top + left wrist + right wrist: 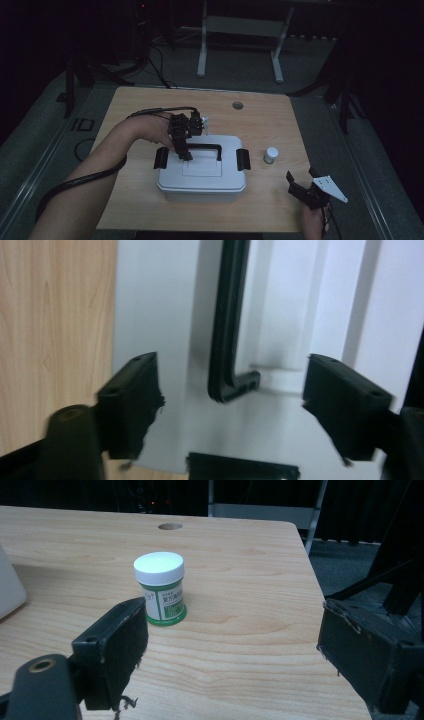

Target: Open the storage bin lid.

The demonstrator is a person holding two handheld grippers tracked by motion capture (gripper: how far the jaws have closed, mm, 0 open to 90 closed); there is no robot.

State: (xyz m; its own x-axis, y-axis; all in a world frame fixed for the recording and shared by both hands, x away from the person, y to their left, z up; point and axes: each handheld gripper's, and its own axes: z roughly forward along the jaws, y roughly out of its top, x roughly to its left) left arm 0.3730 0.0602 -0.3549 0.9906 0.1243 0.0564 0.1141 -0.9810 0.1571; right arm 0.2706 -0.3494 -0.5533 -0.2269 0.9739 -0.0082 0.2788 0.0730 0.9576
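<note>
A light grey plastic box (200, 176) with a black carry handle (206, 146) and black side latches (161, 158) sits mid-table. My left gripper (184, 153) points down over the left end of the handle. In the left gripper view its jaws (232, 361) stand apart on either side of the handle (227, 330) without pressing it, above the lid (155, 315). A small white-capped jar with a green label (270, 155) stands right of the box. My right gripper (300, 173) rests near the front right corner, open (232, 607) and empty, facing the jar (161, 590).
The wooden table (150, 110) has a round cable hole (237, 105) near its far edge. A white metal frame (240, 30) stands on the dark floor behind. The left gripper's cable (75, 182) trails off the table's left side.
</note>
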